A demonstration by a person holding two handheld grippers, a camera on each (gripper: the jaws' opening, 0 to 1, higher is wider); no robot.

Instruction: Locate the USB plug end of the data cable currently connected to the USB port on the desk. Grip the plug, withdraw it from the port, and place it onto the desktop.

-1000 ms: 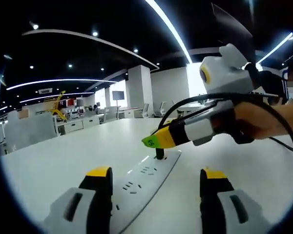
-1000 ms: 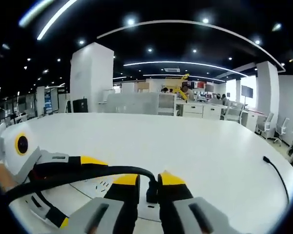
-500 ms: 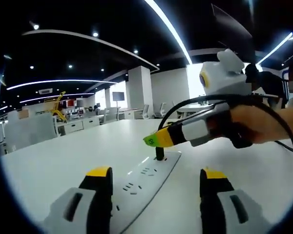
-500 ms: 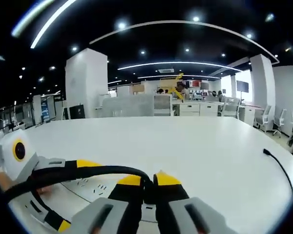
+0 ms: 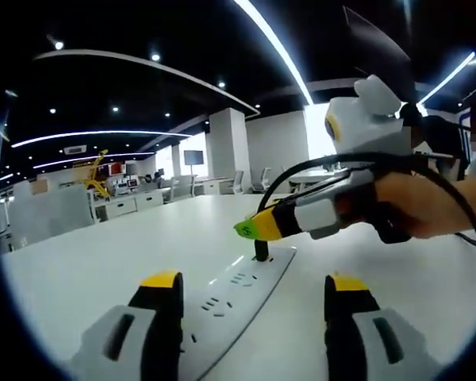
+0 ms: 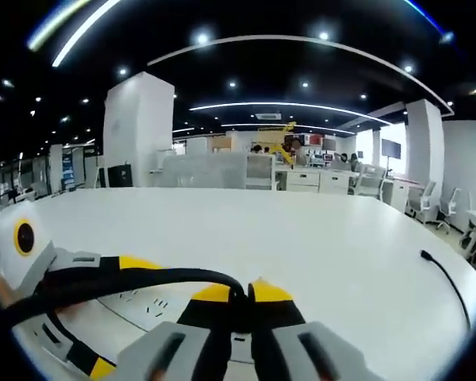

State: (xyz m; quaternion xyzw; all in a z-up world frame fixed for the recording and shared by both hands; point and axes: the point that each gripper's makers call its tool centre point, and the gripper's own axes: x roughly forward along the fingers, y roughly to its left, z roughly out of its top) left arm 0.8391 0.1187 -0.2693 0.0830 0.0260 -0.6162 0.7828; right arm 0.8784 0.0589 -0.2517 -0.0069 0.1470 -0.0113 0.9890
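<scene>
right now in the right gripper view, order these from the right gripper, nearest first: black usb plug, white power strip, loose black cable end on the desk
1. Black USB plug, between the right gripper jaws.
2. White power strip, just beyond, leftward.
3. Loose black cable end, far right on the desk.
</scene>
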